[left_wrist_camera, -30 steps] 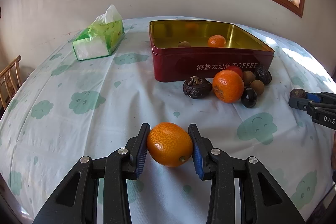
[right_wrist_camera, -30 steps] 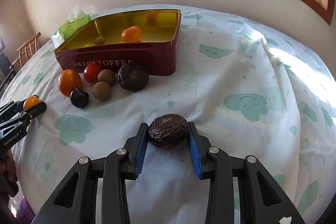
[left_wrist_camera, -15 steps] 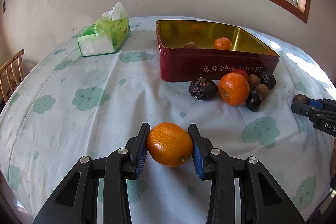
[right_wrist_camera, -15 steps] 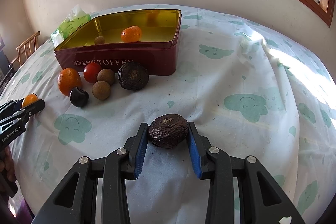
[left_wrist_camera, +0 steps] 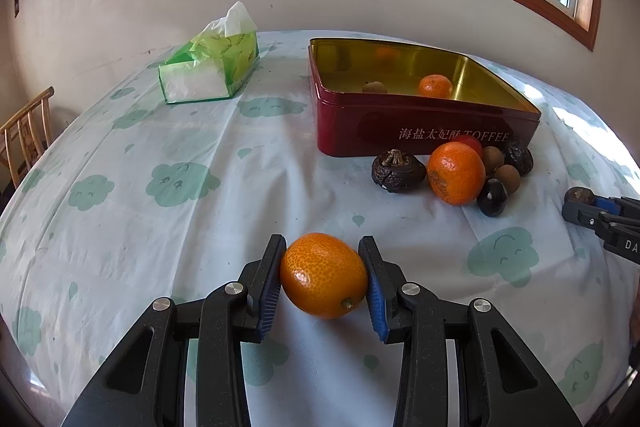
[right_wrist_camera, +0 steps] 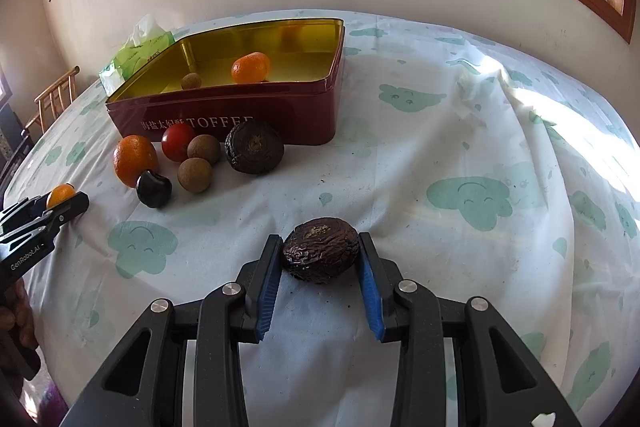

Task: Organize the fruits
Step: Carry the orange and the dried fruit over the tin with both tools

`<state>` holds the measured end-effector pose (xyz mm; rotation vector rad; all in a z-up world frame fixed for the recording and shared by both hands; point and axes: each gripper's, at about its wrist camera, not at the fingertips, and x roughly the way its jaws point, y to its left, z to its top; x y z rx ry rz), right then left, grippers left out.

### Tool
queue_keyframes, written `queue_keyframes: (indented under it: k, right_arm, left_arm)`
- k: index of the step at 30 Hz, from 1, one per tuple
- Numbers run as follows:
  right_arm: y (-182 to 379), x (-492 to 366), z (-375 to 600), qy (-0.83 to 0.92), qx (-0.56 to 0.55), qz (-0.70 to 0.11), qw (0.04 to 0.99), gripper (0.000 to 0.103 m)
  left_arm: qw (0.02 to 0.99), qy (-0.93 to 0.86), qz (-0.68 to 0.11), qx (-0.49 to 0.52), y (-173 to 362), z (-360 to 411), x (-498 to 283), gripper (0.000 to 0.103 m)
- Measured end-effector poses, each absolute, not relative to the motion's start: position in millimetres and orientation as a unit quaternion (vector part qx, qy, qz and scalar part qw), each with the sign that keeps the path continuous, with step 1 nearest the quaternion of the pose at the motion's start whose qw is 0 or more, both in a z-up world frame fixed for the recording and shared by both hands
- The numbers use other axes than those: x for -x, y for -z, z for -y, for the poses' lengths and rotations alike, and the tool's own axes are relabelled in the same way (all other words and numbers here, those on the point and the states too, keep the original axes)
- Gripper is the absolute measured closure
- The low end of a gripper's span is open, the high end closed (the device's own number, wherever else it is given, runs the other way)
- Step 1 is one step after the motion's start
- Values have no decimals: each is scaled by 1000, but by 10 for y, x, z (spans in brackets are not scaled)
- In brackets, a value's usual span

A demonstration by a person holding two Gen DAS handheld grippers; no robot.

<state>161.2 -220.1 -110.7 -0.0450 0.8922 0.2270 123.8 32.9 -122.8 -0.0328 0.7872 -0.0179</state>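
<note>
Orange kumquat (left_wrist_camera: 323,275) sits clamped in the left gripper (left_wrist_camera: 323,277), one wrinkled dark fruit (right_wrist_camera: 320,250) clamped in the right gripper (right_wrist_camera: 320,259), both above the tablecloth (right_wrist_camera: 440,147). Two fruits lie inside the red tin (right_wrist_camera: 280,119); six cluster just before it.

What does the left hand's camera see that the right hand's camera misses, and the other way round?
Only the left wrist view shows its gripper's pads pressed on the orange fruit up close, and the whole green tissue pack.

Only the right wrist view shows its gripper's pads on the dark wrinkled fruit up close, and the sunlit, creased cloth.

Both show the red tin, with a small orange fruit and a brown one inside, and the loose fruit pile before it.
</note>
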Motion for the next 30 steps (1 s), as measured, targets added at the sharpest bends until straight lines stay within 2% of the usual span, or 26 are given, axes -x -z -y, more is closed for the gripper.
queue_keyframes:
  k: [11,19,30]
  right_arm:
    - [1097,-1590,2304,-126,-12,-429,894,69]
    - [1057,-1514,2345,-138,-31,-432,891,69]
    - [719,-1487,2271,-163,-40,-403,900,69]
  left_arm:
    - [918,6,-395,18,1200,-342,-1236,64]
    - [930,8,-368,3,926,-304,-1253,64]
    - [939,17,-344,-11,660,-220,-1387,64]
